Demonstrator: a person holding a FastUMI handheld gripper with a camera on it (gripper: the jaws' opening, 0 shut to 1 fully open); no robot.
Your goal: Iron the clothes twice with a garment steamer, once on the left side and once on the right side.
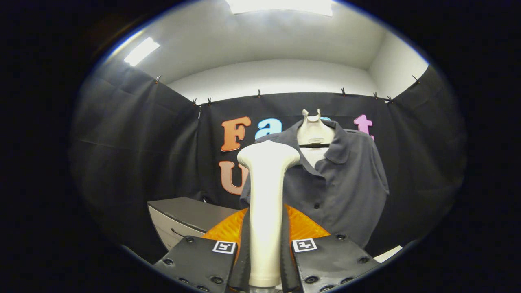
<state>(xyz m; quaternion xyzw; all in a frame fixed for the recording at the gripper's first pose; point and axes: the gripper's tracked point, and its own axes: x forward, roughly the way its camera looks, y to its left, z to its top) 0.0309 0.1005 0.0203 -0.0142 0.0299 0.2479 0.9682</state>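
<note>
The gripper (265, 260) is clamped on the steamer (266, 211), one finger pressed against each side of its handle, so the tool stands upright between them. The steamer is a smooth cream-white thing, slim along the handle and flaring at the top into a wide, rounded head. That head sits level with the chest of the shirt (338, 183) and covers part of the side of it nearest the cabinet; whether it actually touches the cloth I cannot tell. The shirt hangs just beyond the fingers on a pale hanger (314, 131), whose neck shows inside the open collar. It is a dark grey, short-sleeved shirt with a spread collar and a row of dark buttons running down the front, and the fabric falls in soft folds toward the hem. One sleeve droops loose on the far side from the steamer. Behind the handle, low down, something orange and ribbed (303, 228) shows on both sides of it. Off to one side, near the black cloth wall, stands a grey cabinet (183, 215) with a flat top and a pale front.
</note>
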